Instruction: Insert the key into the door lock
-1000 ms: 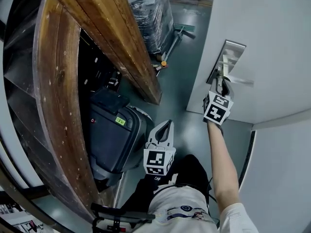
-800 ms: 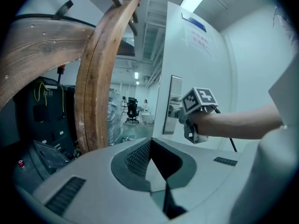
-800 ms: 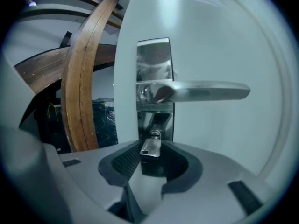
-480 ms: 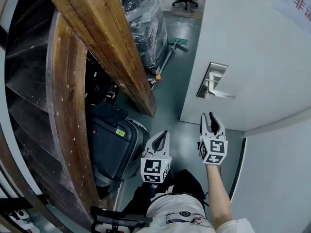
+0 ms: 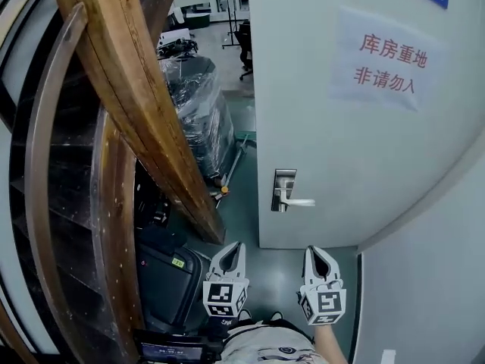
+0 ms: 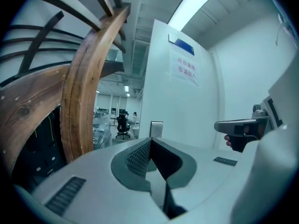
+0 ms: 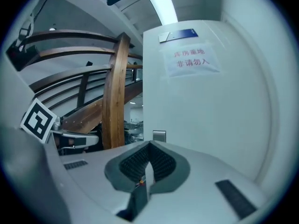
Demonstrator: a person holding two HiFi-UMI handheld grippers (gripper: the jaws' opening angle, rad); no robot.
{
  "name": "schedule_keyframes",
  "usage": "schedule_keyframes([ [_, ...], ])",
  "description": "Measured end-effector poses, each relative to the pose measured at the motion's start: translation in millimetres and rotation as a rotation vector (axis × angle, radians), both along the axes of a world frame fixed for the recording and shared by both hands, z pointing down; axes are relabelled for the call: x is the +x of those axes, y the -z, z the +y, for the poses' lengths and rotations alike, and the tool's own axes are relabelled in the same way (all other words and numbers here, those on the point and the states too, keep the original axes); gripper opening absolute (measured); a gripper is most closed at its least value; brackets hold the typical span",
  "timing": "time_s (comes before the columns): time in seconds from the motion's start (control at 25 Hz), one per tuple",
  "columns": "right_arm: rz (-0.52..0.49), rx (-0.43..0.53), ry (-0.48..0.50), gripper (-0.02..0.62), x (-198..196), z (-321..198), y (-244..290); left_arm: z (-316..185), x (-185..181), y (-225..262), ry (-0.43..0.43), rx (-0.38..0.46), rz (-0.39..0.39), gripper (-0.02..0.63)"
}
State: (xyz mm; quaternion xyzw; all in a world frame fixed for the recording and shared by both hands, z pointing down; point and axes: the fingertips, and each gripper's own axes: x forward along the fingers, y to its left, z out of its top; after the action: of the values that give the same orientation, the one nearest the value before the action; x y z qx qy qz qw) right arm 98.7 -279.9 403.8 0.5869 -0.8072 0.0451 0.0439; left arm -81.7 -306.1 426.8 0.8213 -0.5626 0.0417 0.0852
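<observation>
Now white left gripper [image 5: 235, 249] hovers, jaws together; white right gripper [image 5: 317, 253] has just been closing, meeting on nothing, below silver lever door handle [image 5: 299, 202].

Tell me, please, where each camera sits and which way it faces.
Head view: on the person's head, facing forward and down at the door and its lever handle; shows left tongs, right tongs, shirt.
Left gripper view: on the left tongs, along shut jaws toward door and wooden beam; right tongs at right.
Right gripper view: on the right tongs, along just-closed, empty jaws toward the door's notice; left tongs at left.
Shared: all three see the door and notice.
</observation>
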Motion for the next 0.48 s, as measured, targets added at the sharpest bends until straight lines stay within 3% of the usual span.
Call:
schedule_keyframes([
  [0.48,-0.019,0.08,0.003,0.008,14.3,6.4,29.3,2.9,-7.0,26.0,0.035,0.071,-0.004,0.006],
])
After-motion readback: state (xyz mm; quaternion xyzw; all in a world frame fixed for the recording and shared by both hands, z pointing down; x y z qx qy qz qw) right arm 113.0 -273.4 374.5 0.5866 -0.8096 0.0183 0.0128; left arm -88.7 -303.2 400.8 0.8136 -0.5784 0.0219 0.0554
